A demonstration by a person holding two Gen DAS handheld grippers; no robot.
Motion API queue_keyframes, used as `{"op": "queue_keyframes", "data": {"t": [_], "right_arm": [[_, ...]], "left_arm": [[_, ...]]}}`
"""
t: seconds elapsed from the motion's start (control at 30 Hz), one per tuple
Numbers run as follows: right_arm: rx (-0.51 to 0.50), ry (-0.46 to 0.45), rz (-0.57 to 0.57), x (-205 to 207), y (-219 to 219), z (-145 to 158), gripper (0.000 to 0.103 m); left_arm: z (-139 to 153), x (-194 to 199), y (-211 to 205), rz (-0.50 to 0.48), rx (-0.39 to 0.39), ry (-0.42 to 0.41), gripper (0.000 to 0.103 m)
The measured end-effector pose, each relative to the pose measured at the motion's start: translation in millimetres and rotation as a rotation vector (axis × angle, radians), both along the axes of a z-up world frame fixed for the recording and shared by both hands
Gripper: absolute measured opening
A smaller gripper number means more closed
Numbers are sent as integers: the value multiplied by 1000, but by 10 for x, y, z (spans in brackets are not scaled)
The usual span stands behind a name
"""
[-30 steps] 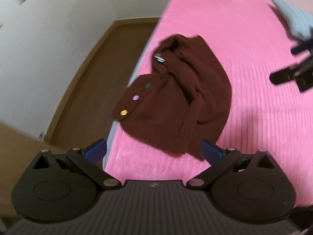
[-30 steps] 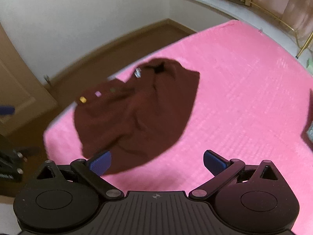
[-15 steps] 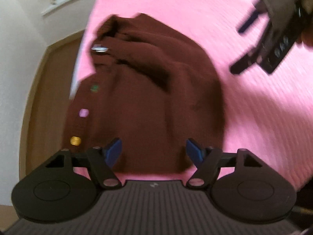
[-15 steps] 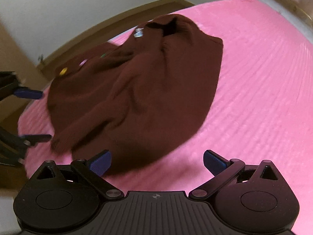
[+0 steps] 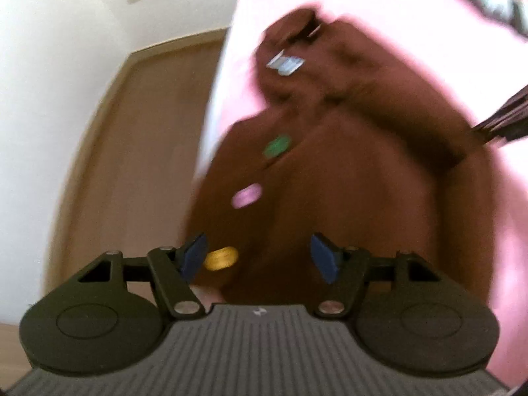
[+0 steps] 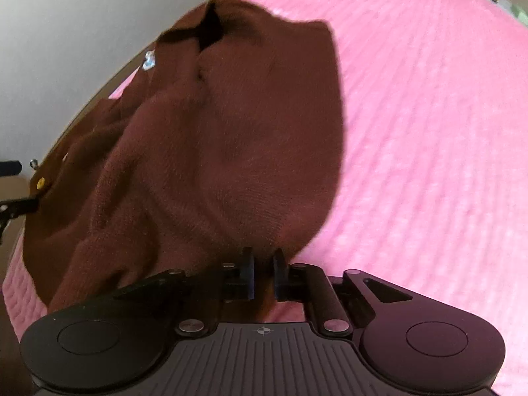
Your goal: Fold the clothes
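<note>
**Brown cardigan, crumpled on pink bed: hem edge at the fingers of both grippers**

- Item: brown knit cardigan (image 6: 231, 151), bunched and creased, lying near the corner of the pink bedspread (image 6: 429, 132). Not folded flat.
- Long axis: runs from the near hem at 6 o'clock up to the collar and its white label (image 5: 285, 64) at about 12 o'clock in both wrist views.
- Button row: yellow button (image 5: 220, 258), pink button (image 5: 247, 195) and green button (image 5: 277, 145) climb along the garment's left edge.
- Right gripper (image 6: 263, 279): fingers drawn together, clamped on the near hem at the cardigan's right side.
- Left gripper (image 5: 259, 259): fingers apart, straddling the near hem beside the yellow button; cloth lies between them, unpinched. View blurred.
- Judgement: right gripper is already engaged; left is nearest the buttoned corner. With both at the 6 o'clock edge, any lift or spread would carry the hem toward 12 o'clock.
</note>
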State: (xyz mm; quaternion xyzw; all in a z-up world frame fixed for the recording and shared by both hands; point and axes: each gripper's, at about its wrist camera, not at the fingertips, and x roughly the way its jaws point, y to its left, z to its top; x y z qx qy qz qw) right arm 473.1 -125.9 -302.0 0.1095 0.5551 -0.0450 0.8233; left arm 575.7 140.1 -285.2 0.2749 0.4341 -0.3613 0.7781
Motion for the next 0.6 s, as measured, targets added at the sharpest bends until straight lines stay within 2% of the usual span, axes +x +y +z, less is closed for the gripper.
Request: {"op": "queue_keyframes", "data": {"t": [0.07,0.13,0.23,0.3,0.37,0.4,0.43,0.53,0.6], "right_arm": [[-24,-4,-19,-174,-124,159,6],[-42,16,-74,-416,-320,274,6],[21,74,-116,-727,-576,327,6],[-24,83,-64,-800,-620,386,7],[-55,59,-17,-796,-667,478,39],[-55,26,-8,-752,-702,538,78],[-52,-13,8,-677,-717,593,85],[-57,-99,91,-289,-690,657,85],[-65,-143,158,29,-645,662,85]], "left_arm": [[186,-218,-134,-36,-76,54,75],[273,-477,-313,-92,-121,96,79],[219,-821,-590,-173,-129,145,78],[133,-978,-751,-200,-118,161,78],[34,-1117,-899,-222,-99,166,74],[-34,-1153,-950,-224,-77,159,71],[-103,-1190,-1002,-225,-54,152,65],[-208,-1201,-1046,-196,-28,150,53],[-212,-1165,-1010,-171,-38,145,53]]}}
